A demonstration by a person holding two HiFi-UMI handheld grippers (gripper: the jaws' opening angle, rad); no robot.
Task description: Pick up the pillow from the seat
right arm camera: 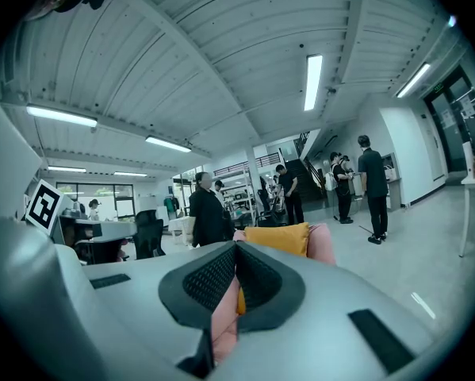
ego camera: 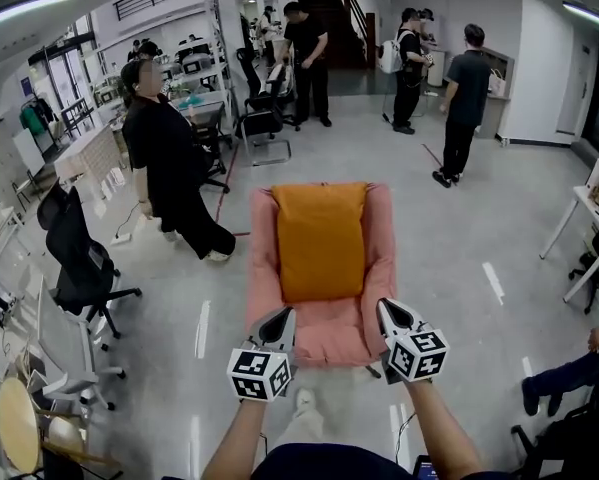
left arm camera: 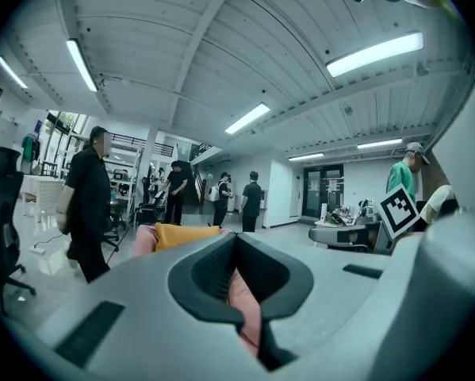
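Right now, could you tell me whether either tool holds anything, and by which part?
Nothing is held: left tool and right tool are shut and empty; the orange fabric pillow lies untouched on the pink padded seat.

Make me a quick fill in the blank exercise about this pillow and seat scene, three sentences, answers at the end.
The pillow lying on the seat is ____ in colour.
The seat under it is ____ in colour.
The left gripper and the right gripper both have their jaws ____.
Missing words: orange; pink; shut.
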